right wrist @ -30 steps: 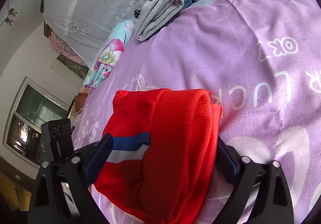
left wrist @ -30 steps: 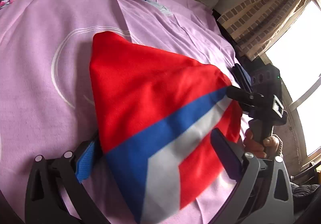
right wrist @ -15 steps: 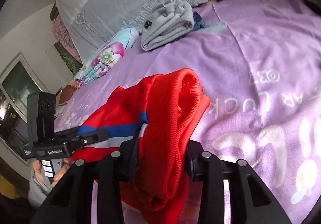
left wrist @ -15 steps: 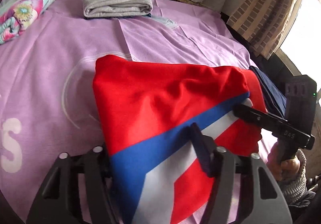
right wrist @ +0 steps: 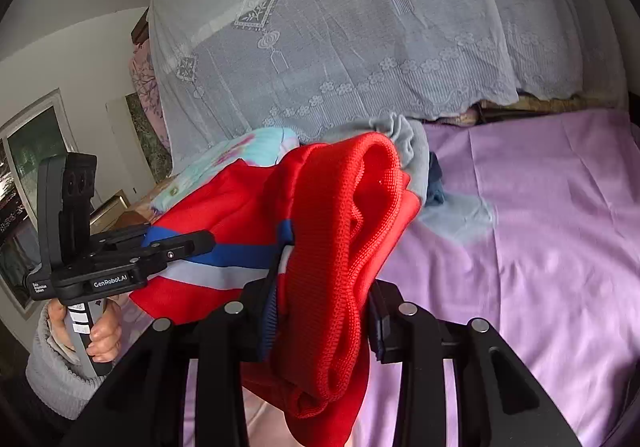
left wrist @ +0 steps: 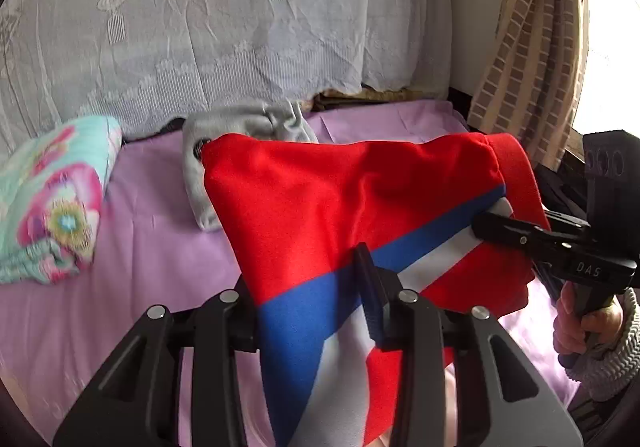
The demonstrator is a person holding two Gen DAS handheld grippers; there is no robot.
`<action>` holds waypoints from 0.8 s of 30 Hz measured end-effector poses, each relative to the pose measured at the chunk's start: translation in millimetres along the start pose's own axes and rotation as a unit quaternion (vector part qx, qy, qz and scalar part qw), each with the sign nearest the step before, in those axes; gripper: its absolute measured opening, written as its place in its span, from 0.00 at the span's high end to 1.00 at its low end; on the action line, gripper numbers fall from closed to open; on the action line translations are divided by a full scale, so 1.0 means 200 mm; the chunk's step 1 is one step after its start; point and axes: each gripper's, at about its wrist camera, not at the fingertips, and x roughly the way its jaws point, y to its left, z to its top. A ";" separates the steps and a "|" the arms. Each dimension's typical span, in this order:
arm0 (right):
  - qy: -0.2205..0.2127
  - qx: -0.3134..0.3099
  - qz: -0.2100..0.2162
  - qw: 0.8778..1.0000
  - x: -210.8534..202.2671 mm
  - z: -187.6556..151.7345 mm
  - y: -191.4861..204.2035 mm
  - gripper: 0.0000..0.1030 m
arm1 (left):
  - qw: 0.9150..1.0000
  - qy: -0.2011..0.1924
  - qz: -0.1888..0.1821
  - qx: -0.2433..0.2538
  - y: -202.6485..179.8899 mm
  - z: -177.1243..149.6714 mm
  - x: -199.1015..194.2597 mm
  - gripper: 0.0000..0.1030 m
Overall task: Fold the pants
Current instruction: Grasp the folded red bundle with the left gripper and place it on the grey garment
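The red pants (left wrist: 320, 199), with a blue and white stripe, hang folded in the air above the purple bedsheet (left wrist: 152, 247). My left gripper (left wrist: 304, 275) is shut on the striped edge of the pants. In the same view my right gripper (left wrist: 486, 227), held by a hand, pinches the far right end. In the right wrist view my right gripper (right wrist: 324, 287) is shut on the bunched red ribbed band of the pants (right wrist: 344, 215). The left gripper (right wrist: 200, 241) grips the striped part at the left.
A folded grey garment (left wrist: 256, 123) lies on the bed behind the pants, with dark blue cloth (right wrist: 436, 187) beside it. A floral pillow (left wrist: 52, 199) sits at the left. A white lace net (left wrist: 240, 27) hangs at the back, a checked curtain (left wrist: 528, 47) at the right.
Both grippers went from open around the pants to shut on them. They then raised the pants off the sheet, and both views tilted up toward the lace net.
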 end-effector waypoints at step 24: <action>0.024 0.089 -0.109 0.990 1.59 0.82 -0.77 0.13 | 0.974 0.047 0.164 -0.149 1.01 0.46 1.24 0.29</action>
